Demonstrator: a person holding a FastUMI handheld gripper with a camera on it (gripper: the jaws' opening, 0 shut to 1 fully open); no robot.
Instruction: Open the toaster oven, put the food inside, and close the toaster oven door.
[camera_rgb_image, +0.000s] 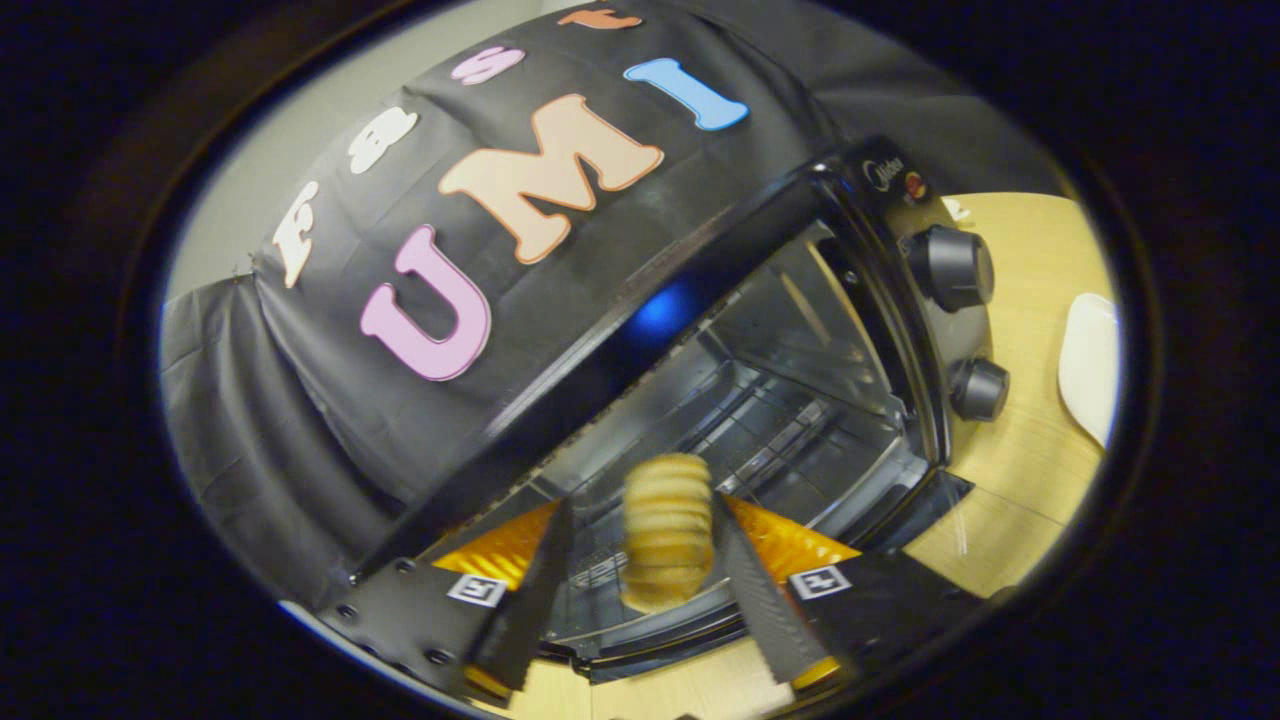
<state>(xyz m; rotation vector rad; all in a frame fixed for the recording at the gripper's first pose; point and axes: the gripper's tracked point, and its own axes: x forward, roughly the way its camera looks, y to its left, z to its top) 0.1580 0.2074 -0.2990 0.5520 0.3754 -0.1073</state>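
Toaster oven (800, 330), a black metal box with a shiny steel-lined cavity, stands on the pale wooden tabletop (1040, 250) with its door (640, 620) swung down flat, so the whole interior lies open to the gripper view. A wire rack (770, 440) crosses the cavity floor. Two round black knobs, an upper one (952, 267) and a lower one (980, 388), sit one above the other on the control panel beside the opening.

The gripper (650, 600) is tilted, and its two dark ribbed fingers (530, 610) are spread moderately wide, with orange bodies behind them. Between them is the food (667, 530), a tan, ridged, bread-like roll, blurred in the frame. It sits above the open door at the mouth of the cavity. The far finger lies right alongside it; the near finger shows a narrow gap. Whether both fingers actually press on the roll cannot be told.

A white rounded dish (1090, 365) rests on the tabletop beyond the knobs, well apart from the fingers.
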